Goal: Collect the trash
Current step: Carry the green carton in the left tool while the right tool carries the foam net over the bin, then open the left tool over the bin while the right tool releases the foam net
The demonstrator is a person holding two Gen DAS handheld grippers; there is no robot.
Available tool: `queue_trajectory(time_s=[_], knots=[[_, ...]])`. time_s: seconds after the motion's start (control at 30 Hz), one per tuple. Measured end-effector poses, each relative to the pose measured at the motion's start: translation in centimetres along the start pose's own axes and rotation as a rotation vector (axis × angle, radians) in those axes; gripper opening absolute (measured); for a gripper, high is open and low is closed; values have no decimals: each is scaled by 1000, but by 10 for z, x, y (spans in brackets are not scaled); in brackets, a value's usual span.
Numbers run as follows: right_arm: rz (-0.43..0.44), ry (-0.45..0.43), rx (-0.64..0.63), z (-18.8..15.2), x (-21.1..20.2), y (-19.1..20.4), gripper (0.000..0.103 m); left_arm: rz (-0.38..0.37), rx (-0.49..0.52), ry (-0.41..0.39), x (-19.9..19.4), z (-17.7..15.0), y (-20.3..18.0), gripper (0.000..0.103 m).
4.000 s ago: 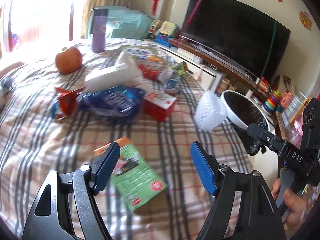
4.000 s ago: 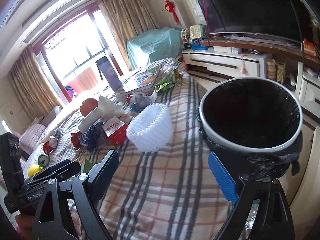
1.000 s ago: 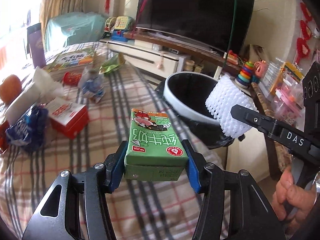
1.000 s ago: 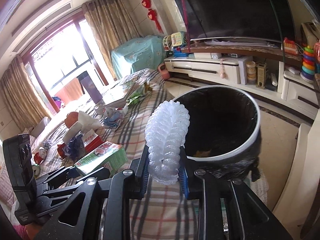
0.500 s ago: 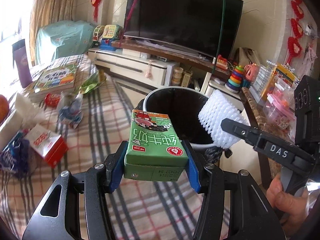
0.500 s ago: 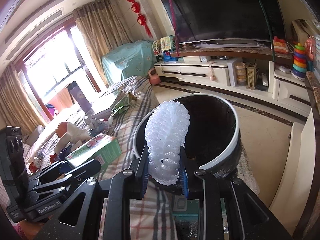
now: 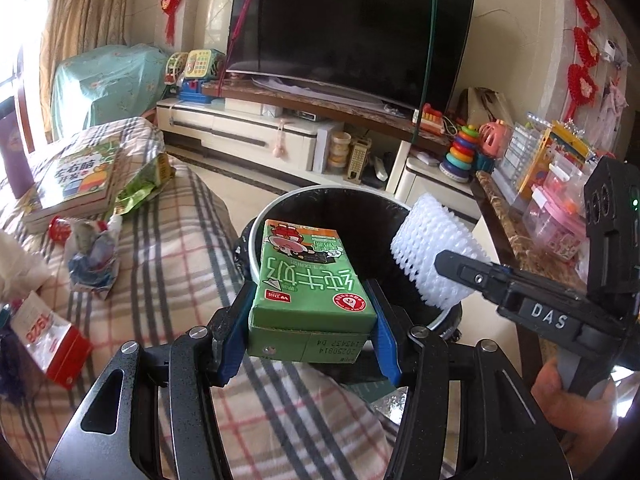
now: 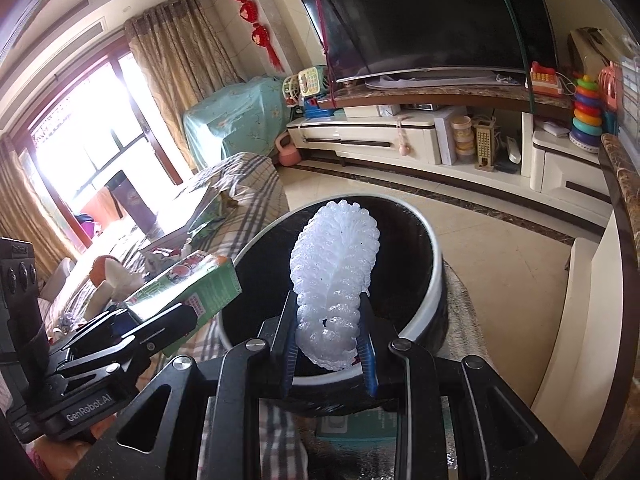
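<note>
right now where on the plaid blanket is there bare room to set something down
Bare plaid blanket lies between the crumpled wrapper and the trash bin, running toward the left gripper. Crowded farther left: red box, books, green wrapper.

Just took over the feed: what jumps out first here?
The left gripper clamps a green milk carton over the near edge of the black trash bin. The right gripper pinches a white foam fruit net above the bin's mouth. More litter lies on the plaid blanket.

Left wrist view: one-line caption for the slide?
Left tongs clamp a green milk carton above the black-lined trash bin; right tongs hold white foam netting alongside.
</note>
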State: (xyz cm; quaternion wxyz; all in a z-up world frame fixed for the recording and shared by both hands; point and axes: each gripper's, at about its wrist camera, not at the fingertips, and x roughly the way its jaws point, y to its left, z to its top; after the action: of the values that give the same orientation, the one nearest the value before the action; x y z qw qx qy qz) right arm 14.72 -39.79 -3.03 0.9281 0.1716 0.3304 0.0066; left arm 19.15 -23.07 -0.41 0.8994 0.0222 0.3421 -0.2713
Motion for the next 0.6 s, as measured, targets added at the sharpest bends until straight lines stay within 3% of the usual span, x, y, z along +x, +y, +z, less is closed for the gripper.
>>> queue_trajectory(time_s=[0.6], knots=[[11,34,-9,15,21,-10,29,-5,8,38,25,13,-4,53]])
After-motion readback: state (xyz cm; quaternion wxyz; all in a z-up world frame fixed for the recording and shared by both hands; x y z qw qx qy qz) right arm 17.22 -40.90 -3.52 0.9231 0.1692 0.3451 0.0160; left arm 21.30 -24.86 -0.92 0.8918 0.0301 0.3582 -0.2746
